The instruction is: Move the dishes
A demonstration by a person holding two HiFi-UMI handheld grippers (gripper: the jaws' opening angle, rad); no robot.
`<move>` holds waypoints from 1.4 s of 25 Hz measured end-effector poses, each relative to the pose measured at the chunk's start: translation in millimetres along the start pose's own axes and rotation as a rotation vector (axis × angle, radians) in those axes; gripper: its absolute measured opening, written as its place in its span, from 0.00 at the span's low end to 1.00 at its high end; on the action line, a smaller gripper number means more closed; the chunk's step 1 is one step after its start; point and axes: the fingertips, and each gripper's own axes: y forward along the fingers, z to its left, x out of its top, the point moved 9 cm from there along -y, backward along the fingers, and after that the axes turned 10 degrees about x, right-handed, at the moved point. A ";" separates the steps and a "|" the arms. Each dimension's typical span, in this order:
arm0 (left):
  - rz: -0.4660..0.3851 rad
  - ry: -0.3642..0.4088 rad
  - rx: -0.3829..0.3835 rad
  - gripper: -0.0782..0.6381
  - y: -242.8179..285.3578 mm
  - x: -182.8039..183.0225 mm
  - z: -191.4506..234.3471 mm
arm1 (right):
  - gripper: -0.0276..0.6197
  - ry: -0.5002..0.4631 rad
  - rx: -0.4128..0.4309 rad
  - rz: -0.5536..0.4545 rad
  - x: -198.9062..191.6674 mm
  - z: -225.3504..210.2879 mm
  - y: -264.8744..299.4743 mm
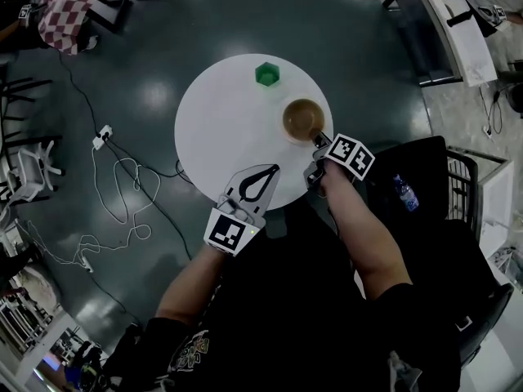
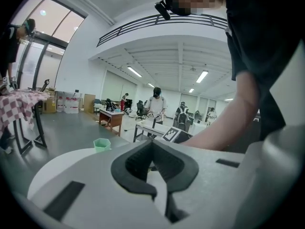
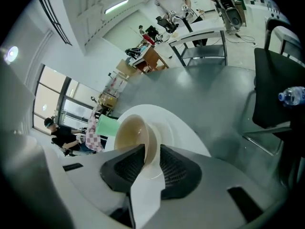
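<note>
A tan bowl [image 1: 303, 119] [image 3: 131, 132] sits on the round white table [image 1: 221, 121] near its right edge. My right gripper [image 1: 320, 141] [image 3: 151, 149] is at the bowl's near rim: the rim stands between the jaws, which are slightly parted and do not clearly press it. A green cup [image 1: 267, 73] [image 2: 101, 144] [image 3: 107, 126] stands at the table's far side. My left gripper [image 1: 274, 170] [image 2: 152, 142] hovers over the table's near edge, its fingertips together and nothing between them.
A black chair [image 1: 425, 186] stands right of the table, with a water bottle [image 1: 404, 193] [image 3: 291, 95] on it. Cables [image 1: 122, 194] trail over the floor at left. A white desk [image 1: 458, 23] stands at the upper right. People and desks fill the room beyond.
</note>
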 end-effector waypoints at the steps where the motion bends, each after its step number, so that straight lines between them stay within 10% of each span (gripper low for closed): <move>1: -0.001 0.002 0.002 0.12 0.9 0.4 1.4 | 0.21 0.006 -0.009 0.003 0.8 0.0 2.1; 19: -0.029 -0.028 -0.025 0.12 -1.7 4.5 14.0 | 0.09 -0.111 -0.088 -0.004 2.1 14.6 -13.0; 35: -0.027 0.000 -0.125 0.12 -41.1 -4.1 8.3 | 0.09 -0.160 -0.185 0.076 -92.3 -5.5 -60.7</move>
